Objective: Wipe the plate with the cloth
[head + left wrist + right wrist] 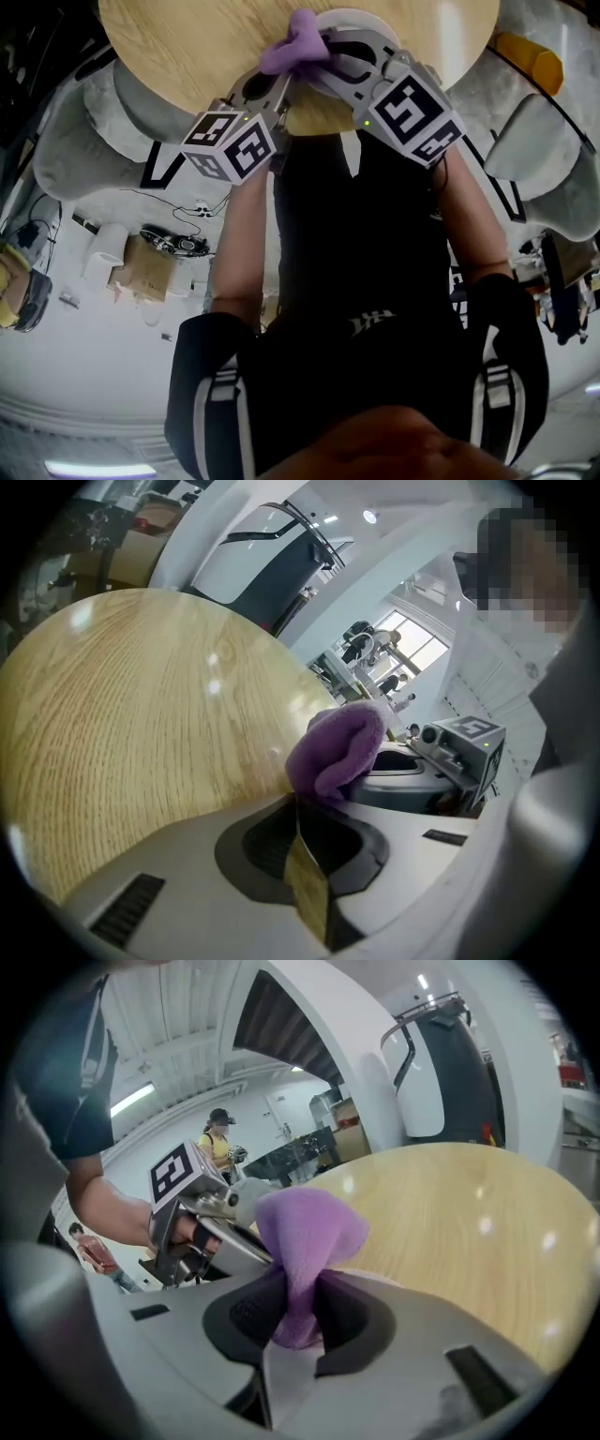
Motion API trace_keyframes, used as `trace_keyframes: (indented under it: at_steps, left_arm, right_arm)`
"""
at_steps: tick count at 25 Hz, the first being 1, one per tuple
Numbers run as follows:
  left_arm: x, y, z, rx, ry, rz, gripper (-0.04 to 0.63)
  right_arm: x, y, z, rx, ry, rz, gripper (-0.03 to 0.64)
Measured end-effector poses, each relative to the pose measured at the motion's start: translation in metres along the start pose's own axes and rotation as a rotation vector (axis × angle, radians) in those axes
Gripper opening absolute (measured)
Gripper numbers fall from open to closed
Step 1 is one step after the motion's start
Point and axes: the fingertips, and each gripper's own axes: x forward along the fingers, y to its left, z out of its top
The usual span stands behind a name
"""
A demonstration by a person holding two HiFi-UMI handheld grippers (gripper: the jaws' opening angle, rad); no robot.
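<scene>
A purple cloth hangs bunched over the near edge of the round wooden table. My left gripper is shut with its tip pinching the cloth's lower fold. From the other side, my right gripper is shut on the cloth, which runs down between its jaws. The two grippers meet tip to tip at the cloth. A white curved edge past the right gripper may be the plate; the rest of it is hidden.
Pale grey chairs stand around the table, and an orange object lies at the right. A cardboard box and cables sit on the floor at the left. People stand far back.
</scene>
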Motion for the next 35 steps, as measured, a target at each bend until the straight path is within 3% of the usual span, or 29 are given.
trace_keyframes:
  at_steps: [9,17,19,26,30,35]
  left_arm:
    - [-0.002,0.001,0.0,-0.004,-0.009,-0.01,0.017]
    - [0.0,0.0,-0.001,-0.005,-0.007,-0.008,0.017]
    - [0.0,0.001,-0.001,-0.003,-0.008,-0.008,0.017]
    - [0.0,0.002,0.0,-0.012,-0.009,-0.001,0.015]
    - [0.0,-0.002,0.0,-0.003,-0.009,-0.004,0.015]
    - [0.0,-0.001,-0.001,-0.003,-0.01,-0.008,0.015]
  right_arm:
    - [-0.067,-0.033,-0.047,0.018,0.099,-0.106,0.083]
    - [-0.119,-0.049,-0.059,-0.017,0.159,-0.245,0.083]
    - [-0.113,-0.037,-0.045,-0.048,0.147,-0.224,0.083]
    - [-0.011,0.023,-0.007,-0.022,0.025,0.027,0.083]
    - [-0.011,0.013,-0.016,-0.005,0.033,0.038,0.083]
    - [-0.037,-0.003,-0.039,-0.011,0.092,-0.019,0.083]
